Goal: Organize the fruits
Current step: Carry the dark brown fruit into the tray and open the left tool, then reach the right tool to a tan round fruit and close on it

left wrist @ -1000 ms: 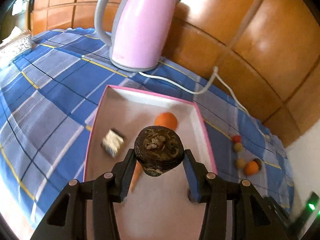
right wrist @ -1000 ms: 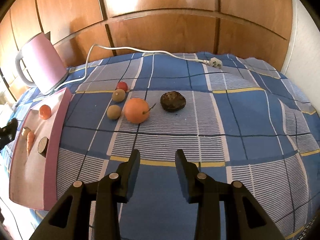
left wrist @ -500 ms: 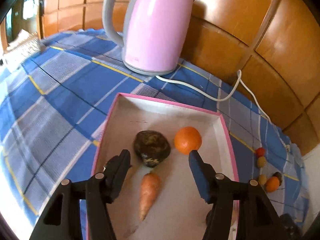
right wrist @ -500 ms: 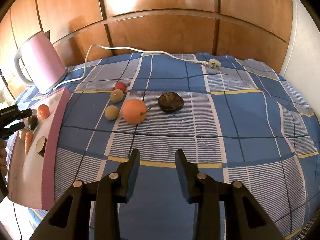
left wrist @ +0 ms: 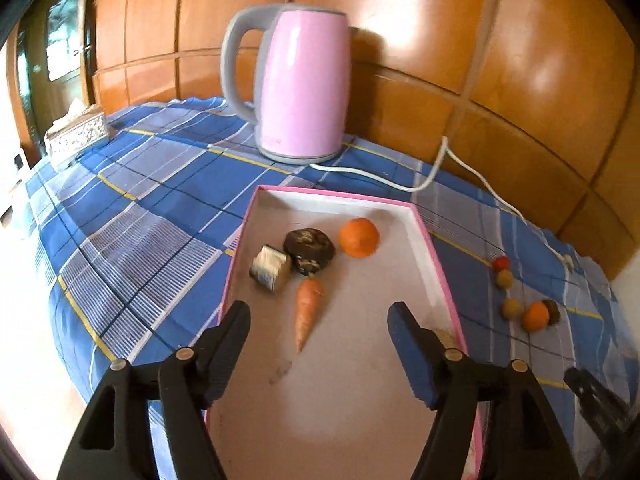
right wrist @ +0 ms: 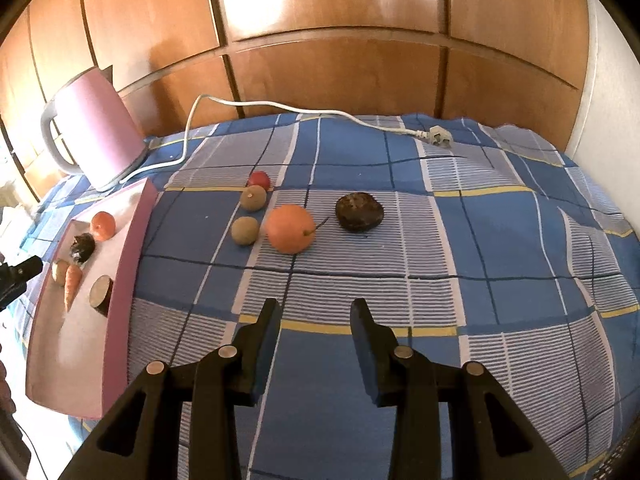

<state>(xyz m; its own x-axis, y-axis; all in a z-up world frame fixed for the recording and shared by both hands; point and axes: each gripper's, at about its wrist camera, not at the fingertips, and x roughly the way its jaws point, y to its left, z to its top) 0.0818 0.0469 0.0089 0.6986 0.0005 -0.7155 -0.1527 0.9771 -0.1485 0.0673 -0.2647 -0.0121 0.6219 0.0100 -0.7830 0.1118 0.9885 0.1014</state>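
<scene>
Fingers [left wrist: 234,336] of the left gripper [left wrist: 318,344] stand spread and are opening wider, with nothing between them. In the left wrist view they hang over the near half of a pink-rimmed box [left wrist: 440,268], which is bare floor with open room between both side walls. The far half holds four things: a small orange [left wrist: 359,237] near the far wall, a dark wrinkled fruit [left wrist: 309,250] just left of it, a foil-wrapped piece [left wrist: 270,268] touching that fruit's left side, and a carrot [left wrist: 307,312] lying with its tip toward the gripper. A pink kettle [left wrist: 302,84] stands beyond the box's far edge, its white cord [left wrist: 404,188] trailing right along the wooden wall. Right of the box, on the blue checked cloth [left wrist: 132,224], lies a cluster of loose fruit [left wrist: 524,304].

In the right wrist view, the right gripper [right wrist: 314,322] hovers with its fingers [right wrist: 266,328] a moderate gap apart and empty, over clear cloth. Ahead lie a large orange [right wrist: 290,229], two brown-green round fruits [right wrist: 245,230] and [right wrist: 253,197], a small red fruit [right wrist: 259,179], and a second dark wrinkled fruit [right wrist: 360,212] apart to the right. Open cloth extends right and toward the plug [right wrist: 439,136]. The box sits at the left edge; a cut brown piece [right wrist: 101,295] lies against its near wall.
</scene>
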